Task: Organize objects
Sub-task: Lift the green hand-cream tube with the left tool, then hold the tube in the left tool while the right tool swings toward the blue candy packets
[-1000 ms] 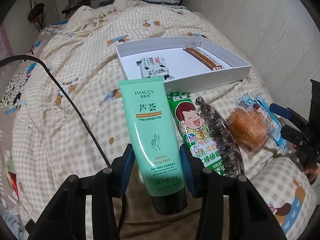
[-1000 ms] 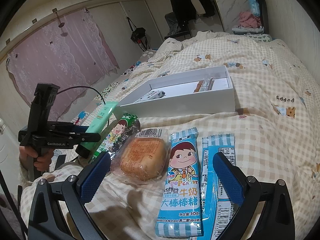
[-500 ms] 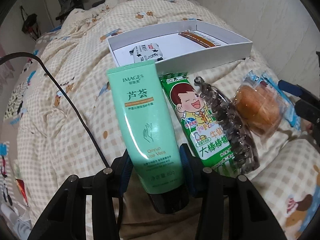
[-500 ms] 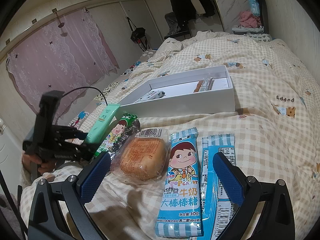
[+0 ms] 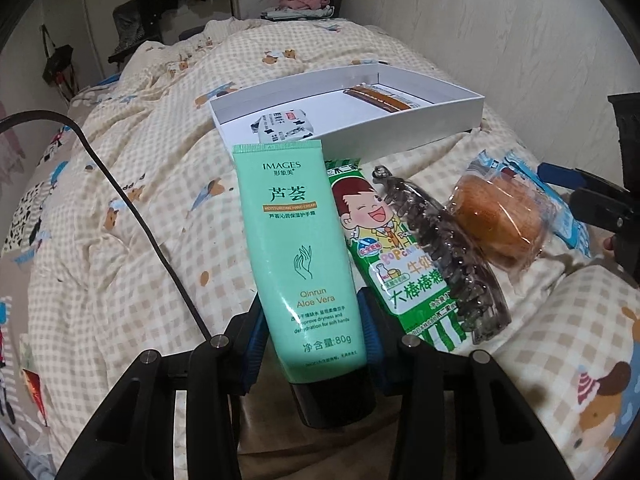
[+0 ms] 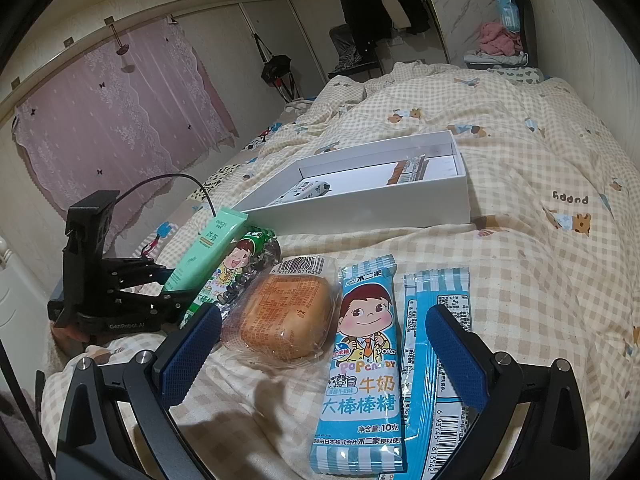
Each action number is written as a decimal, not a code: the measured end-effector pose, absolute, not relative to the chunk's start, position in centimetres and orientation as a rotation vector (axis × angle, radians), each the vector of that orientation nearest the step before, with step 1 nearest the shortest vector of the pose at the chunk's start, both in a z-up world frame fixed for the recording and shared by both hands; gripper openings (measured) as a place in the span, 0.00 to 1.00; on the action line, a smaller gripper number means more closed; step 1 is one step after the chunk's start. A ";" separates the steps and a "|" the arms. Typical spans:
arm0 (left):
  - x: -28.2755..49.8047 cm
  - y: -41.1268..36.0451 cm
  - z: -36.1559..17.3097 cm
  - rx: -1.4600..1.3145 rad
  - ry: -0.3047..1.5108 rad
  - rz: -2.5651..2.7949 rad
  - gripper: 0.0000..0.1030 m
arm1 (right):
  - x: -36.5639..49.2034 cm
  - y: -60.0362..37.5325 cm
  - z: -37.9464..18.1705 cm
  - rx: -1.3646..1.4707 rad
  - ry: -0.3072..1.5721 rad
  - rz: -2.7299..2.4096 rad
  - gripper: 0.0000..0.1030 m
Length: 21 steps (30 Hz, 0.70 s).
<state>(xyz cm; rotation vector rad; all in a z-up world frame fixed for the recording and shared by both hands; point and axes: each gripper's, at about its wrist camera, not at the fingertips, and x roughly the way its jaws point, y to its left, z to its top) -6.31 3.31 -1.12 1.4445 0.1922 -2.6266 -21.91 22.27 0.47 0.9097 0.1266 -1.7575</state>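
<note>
gripping the green hand cream tube (image 5: 304, 264) near its black cap, the left gripper (image 5: 310, 344) holds it; the right gripper (image 6: 320, 344) stays released over the snacks.

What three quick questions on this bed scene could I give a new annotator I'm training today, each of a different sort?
1. True or false: the left tongs are shut on the green hand cream tube.
2. Which item already lies inside the white box?
A. the wrapped bun
B. the hair claw clip
C. a black-and-white patterned packet
3. Fill in: the right tongs stand ____ above the blue candy packet.

Key: 1 true; 2 C; 3 open.
</note>
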 end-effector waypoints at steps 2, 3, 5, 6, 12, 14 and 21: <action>-6.3 3.2 -1.2 1.444 0.219 -2.633 0.45 | -21.9 22.3 0.5 0.910 0.125 -1.757 1.00; -6.2 3.1 -1.3 1.454 0.239 -2.629 0.45 | -21.9 22.2 0.5 0.911 0.124 -1.756 1.00; -6.2 2.6 -1.3 1.459 0.291 -2.633 0.44 | -21.9 22.2 0.5 0.912 0.123 -1.756 1.00; -6.1 2.6 -1.3 1.454 0.297 -2.641 0.44 | -21.9 22.2 0.5 0.912 0.124 -1.756 1.00; -5.1 2.9 -0.8 1.377 0.272 -2.682 0.44 | -22.0 22.2 0.4 0.912 0.122 -1.755 1.00; -5.0 3.0 -0.4 1.374 0.245 -2.683 0.44 | -22.0 22.2 0.4 0.912 0.121 -1.754 1.00; -4.3 2.2 -1.4 1.407 0.286 -2.632 0.43 | -21.7 22.3 0.6 0.901 0.141 -1.799 0.98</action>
